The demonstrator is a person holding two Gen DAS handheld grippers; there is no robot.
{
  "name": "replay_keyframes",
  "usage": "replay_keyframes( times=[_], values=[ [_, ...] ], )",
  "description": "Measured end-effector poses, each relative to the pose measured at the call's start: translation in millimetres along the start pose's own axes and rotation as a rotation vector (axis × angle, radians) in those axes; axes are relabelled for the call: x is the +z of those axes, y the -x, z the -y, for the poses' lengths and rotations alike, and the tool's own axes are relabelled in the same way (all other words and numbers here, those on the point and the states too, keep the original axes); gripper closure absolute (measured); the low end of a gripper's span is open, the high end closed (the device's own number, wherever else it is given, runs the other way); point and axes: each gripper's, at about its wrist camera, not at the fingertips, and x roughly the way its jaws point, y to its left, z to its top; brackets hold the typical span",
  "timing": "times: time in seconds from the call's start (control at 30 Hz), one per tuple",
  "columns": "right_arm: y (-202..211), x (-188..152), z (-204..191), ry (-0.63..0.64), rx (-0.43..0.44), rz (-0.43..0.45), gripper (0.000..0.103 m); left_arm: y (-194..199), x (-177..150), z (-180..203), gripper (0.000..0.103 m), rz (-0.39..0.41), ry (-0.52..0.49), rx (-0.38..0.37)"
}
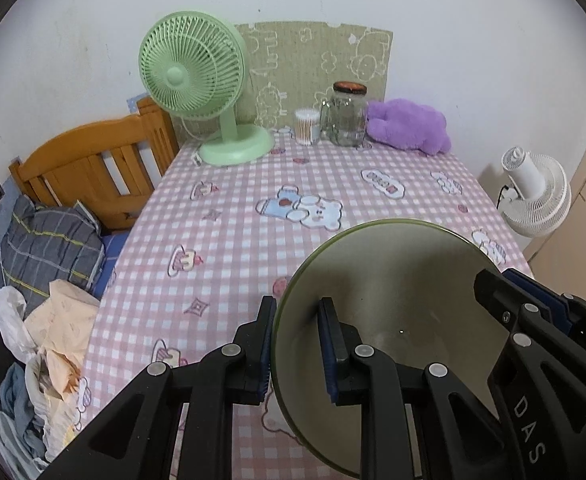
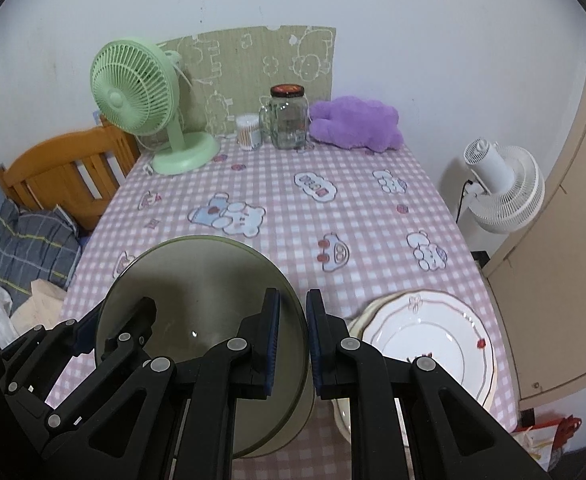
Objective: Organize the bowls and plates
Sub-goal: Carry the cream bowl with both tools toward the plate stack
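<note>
The only writing that can be read is "DAS", in pale letters down the black frame of the right hand-held gripper point(image 2: 293, 336), seen at the lower right edge of the left wrist view. The print on the pink checked cloth over the worktop point(image 1: 253, 184) shows cartoon bears and cups; any words in it are too small to make out.

A round olive-green bowl point(image 1: 393, 312), smooth and glossy inside, is held above the near part of the worktop between the two tools. The left hand-held gripper point(image 1: 299, 344) pinches the bowl's left rim, one blue ribbed pad outside the wall and one inside. The right hand-held gripper pinches the opposite rim the same way. The bowl's near edge is cut off by the gripper frames in both views, and whether its base touches the cloth cannot be told.

Just right of the bowl lies a stack of white plates point(image 2: 433, 332) with scalloped edges and thin gold lines; the lower ones are mostly hidden.

At the far end stand a green plastic fan point(image 1: 197, 80), a glass jar point(image 1: 349, 116) with a dark lid and a purple plush toy point(image 1: 409, 126).
</note>
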Motion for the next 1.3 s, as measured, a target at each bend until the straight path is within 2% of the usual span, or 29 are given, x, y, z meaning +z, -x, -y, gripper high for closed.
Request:
replay_keyframes(
  times=[0.57, 1.07, 1.3],
  values=[
    [-28.1, -27.8, -3.9, 0.019, -0.028, -0.112, 0.086, -26.6, -30.1, 0.3, 0.084, -0.110, 0.009, -0.027],
    [-52.7, -27.2, 3.0, 0.014, -0.035, -0.179, 0.086, -50.6, -30.2, 9.9, 0.084, -0.181, -0.001, -0.030],
    [-53.9, -26.5, 4.7, 0.018, -0.035, -0.188, 0.086, -52.1, -29.1, 11.5, 0.084, -0.172, -0.013, -0.025]
  ],
)
